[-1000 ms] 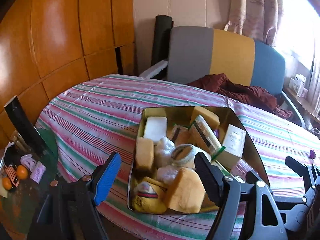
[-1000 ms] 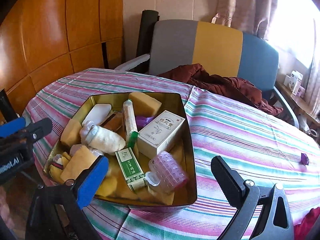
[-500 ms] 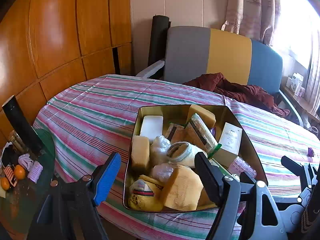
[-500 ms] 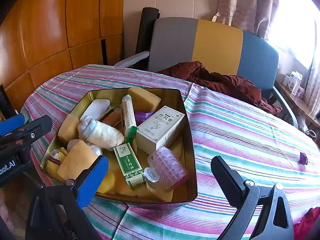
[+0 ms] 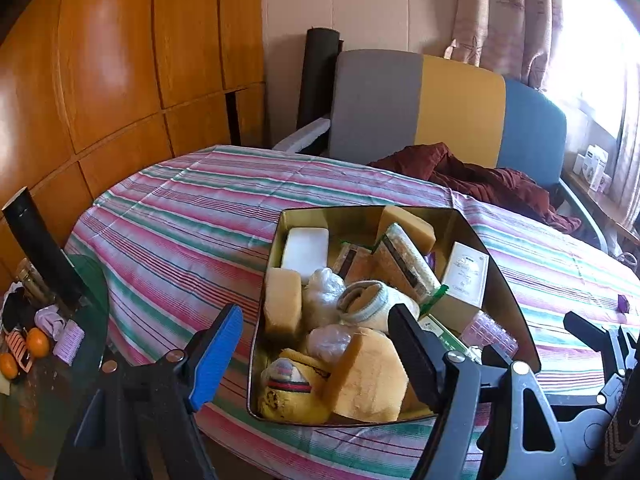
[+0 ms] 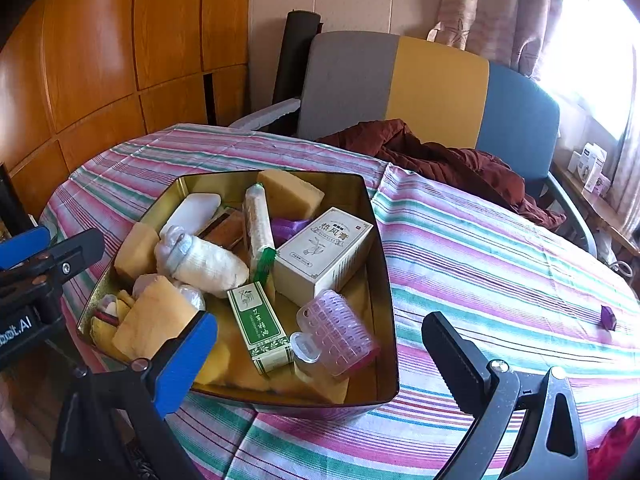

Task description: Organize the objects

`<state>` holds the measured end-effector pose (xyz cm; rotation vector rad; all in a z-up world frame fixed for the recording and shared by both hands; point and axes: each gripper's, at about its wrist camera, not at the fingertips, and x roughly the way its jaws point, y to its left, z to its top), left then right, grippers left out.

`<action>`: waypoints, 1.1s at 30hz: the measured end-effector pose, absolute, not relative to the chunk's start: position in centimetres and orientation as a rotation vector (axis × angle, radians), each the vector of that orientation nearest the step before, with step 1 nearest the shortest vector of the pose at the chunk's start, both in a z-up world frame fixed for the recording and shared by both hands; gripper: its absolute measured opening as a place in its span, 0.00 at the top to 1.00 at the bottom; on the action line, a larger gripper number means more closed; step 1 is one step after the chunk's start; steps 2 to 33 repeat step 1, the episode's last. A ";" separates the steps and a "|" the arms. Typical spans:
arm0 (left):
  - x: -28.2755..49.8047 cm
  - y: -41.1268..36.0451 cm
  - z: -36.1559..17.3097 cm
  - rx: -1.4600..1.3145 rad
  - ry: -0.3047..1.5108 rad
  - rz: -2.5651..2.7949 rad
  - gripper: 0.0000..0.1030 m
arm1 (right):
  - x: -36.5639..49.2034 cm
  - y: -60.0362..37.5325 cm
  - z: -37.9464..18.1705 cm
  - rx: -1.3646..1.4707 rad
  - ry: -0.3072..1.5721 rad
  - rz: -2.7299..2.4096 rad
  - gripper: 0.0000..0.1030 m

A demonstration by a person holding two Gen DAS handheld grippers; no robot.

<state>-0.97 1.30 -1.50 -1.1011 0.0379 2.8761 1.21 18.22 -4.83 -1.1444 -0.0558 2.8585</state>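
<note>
Both tools, left (image 5: pixel 316 344) and right (image 6: pixel 320 354), are hanging released over the tin (image 6: pixel 384 280); the sponge (image 6: pixel 154 316) is looking soft, squeezable mid-body

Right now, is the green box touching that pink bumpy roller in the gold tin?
Touching. The right wrist view shows the green box lying beside the pink roller, the roller's clear end cap pressed against the box's near corner with no gap.
</note>
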 end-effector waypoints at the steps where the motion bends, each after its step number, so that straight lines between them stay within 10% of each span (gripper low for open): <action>1: -1.0 1.3 -1.5 -1.107 0.038 2.869 0.26 | 1.2 18.2 -4.8 -1.142 -0.054 2.860 0.00; 33: -1.0 1.3 -1.5 -1.107 0.038 2.869 0.26 | 1.2 18.2 -4.8 -1.142 -0.054 2.860 0.00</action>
